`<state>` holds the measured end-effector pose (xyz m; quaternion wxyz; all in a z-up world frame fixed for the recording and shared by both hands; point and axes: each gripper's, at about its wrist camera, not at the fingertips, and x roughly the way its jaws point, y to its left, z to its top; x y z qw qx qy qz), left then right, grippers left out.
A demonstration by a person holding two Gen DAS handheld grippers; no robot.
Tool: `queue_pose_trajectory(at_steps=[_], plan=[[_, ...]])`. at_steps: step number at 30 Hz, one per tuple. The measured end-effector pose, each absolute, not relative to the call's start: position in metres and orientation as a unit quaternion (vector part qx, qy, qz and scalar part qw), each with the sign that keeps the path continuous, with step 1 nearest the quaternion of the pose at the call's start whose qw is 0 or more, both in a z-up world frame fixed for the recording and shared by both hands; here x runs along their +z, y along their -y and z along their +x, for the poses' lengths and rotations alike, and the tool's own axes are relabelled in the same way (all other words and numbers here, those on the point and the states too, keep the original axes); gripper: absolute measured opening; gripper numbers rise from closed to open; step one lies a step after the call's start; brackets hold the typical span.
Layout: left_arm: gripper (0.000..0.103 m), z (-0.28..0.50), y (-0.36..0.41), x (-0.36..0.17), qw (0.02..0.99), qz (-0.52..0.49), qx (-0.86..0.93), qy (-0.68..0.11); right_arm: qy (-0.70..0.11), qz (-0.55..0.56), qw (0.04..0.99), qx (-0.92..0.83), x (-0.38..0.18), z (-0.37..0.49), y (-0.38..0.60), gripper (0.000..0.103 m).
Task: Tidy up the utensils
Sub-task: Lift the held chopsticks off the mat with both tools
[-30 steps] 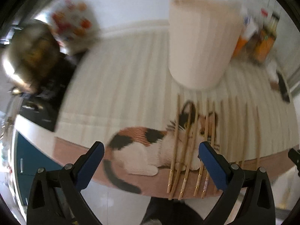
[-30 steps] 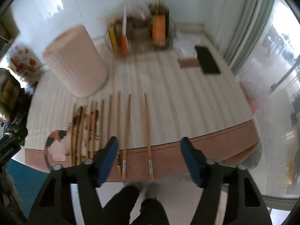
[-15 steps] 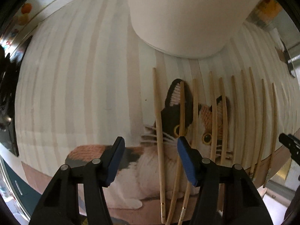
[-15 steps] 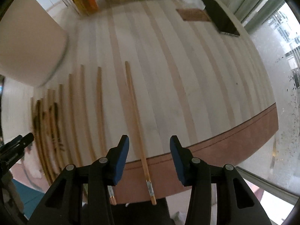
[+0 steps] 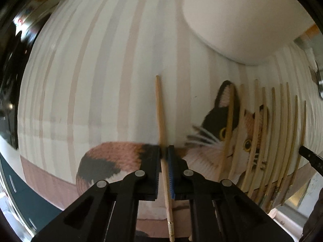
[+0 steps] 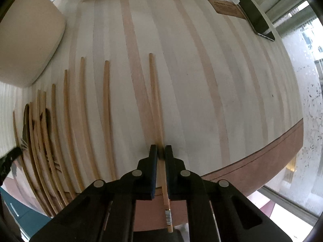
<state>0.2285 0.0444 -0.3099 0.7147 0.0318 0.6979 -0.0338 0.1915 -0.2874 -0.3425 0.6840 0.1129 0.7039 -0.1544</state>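
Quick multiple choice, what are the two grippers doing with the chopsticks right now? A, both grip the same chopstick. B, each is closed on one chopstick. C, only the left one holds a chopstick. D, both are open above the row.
B: the left gripper is shut on the leftmost chopstick, while the right gripper is shut on the rightmost chopstick, at opposite ends of the row.
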Motion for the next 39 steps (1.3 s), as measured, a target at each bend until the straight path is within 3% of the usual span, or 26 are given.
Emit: queue_pose_trajectory(at_steps=[16,39], plan=[[0.006,0.225,-0.002,-0.332,0.721,0.052,0.013,-0.691,-0.729,0.074,0.674,-0.091,-0.349,0.230,0.283,0.008],[0.005,0.224,0.005,-0.301,0.753,0.074,0.022,-0.653,-0.716,0.048,0.689,-0.108,-0.350,0.219,0.264,0.007]])
